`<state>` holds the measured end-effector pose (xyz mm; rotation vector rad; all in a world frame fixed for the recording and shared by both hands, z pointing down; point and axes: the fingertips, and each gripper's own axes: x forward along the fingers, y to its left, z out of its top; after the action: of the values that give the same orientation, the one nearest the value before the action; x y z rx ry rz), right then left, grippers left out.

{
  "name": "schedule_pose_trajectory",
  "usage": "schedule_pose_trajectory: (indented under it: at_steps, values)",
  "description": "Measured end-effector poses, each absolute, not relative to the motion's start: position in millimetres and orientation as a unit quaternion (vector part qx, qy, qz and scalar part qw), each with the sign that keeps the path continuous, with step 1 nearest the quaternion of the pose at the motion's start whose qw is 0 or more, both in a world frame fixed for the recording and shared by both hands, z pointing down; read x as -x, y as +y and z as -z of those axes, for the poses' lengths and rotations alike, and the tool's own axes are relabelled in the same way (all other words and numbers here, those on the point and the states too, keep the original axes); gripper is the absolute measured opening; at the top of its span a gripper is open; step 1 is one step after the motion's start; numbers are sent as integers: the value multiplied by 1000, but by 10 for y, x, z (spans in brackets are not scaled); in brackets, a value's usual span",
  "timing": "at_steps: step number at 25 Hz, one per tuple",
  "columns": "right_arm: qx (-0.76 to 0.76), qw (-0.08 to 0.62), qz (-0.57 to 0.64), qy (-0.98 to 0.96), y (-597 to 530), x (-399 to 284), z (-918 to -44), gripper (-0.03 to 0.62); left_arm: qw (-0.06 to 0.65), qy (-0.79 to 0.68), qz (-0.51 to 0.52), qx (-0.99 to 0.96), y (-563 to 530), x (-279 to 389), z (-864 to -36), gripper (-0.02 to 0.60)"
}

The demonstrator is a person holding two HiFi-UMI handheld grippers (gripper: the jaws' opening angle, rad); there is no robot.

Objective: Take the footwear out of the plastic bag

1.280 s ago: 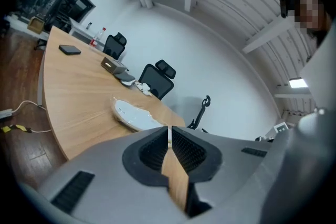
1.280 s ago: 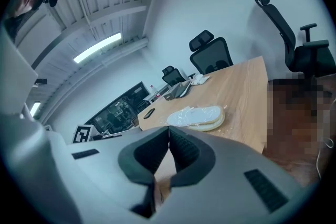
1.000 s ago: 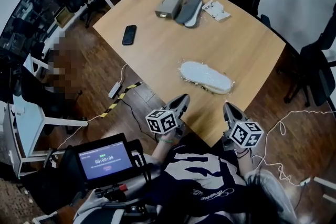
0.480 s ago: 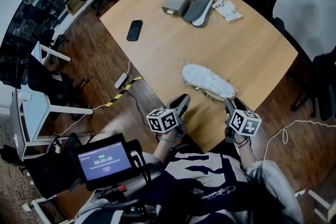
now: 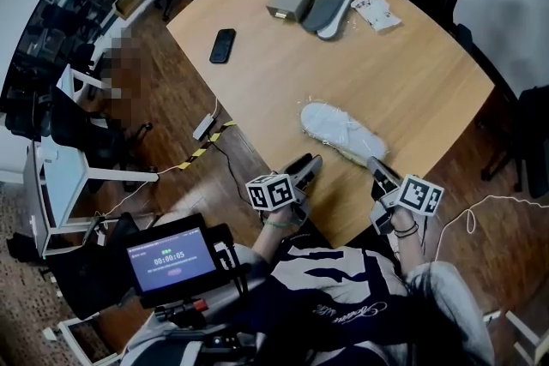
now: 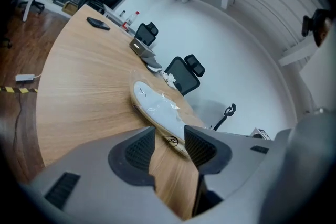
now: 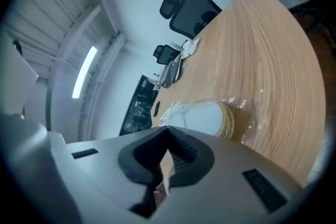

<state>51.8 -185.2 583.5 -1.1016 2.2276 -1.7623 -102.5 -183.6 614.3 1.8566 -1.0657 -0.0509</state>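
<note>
Slipper (image 5: 341,131) in its clear plastic bag (image 7: 247,113), lying flat by the near edge of the table (image 5: 274,73), within reach of both tongs. Left gripper (image 5: 307,169): jaws apart, just opened, aimed at the slipper's near end but short of it, probably to take the bag. Right gripper (image 5: 377,170): jaws just closed together, nothing visibly pinched. Both point slightly downward, rolled sideways.
</note>
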Motion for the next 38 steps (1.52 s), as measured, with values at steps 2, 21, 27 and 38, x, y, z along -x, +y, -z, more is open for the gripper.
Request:
schedule_pose_trajectory:
  at_steps: [2, 21, 27, 38]
  values:
    - [340, 62, 592, 728, -1805, -551, -5781, -3, 490, -440, 36, -752, -1877, 1057, -6181, 182]
    - [546, -83, 440, 708, -1174, -1625, -5889, 212, 502, -406, 4, -764, -1911, 902, -6340, 195]
    - [497, -213, 297, 787, -1511, -1193, -5745, 207, 501, -409, 0, -763, -1881, 959, -6342, 195]
    - [481, -230, 359, 766, -1690, -1231, -6603, 69, 483, -405, 7, -776, -2005, 1037, -6354, 272]
